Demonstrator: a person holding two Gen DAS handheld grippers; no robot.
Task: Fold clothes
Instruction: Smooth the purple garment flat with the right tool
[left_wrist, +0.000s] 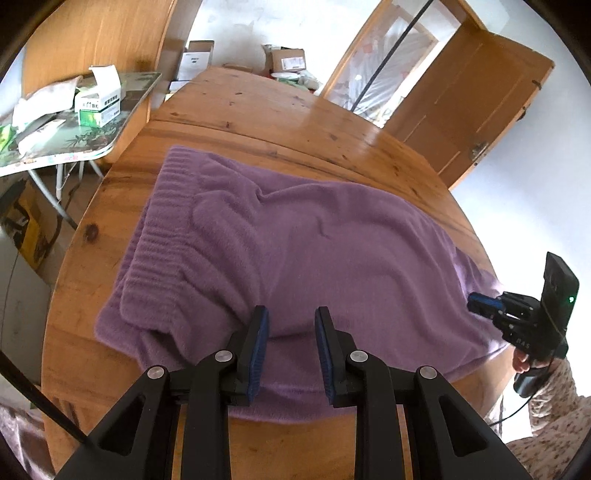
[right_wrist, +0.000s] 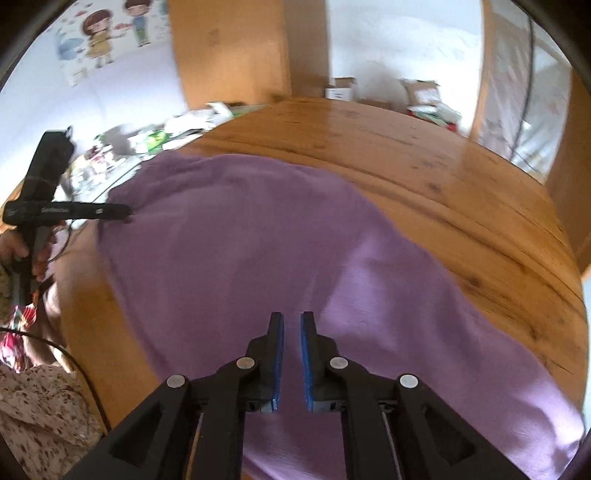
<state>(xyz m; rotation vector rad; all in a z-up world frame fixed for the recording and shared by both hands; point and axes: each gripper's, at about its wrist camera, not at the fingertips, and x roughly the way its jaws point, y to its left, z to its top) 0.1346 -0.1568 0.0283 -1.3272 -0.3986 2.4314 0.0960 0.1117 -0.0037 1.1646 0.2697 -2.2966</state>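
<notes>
Left wrist view shows one purple sweater (left_wrist: 303, 251) lying flat on the round wooden worktop (left_wrist: 258, 107), its long axis running from the ribbed hem (left_wrist: 155, 229) at far left toward near right. Two tools: the left tool (left_wrist: 291, 314) hovers open over the near edge; the right tool (right_wrist: 291, 317) is narrowly parted, gripping nothing. Several open cardboard boxes (left_wrist: 288, 61) stand beyond, their contents unclear.

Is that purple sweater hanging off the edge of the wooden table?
Yes, the purple sweater spills over the near edge of the wooden table, below the left gripper.
</notes>
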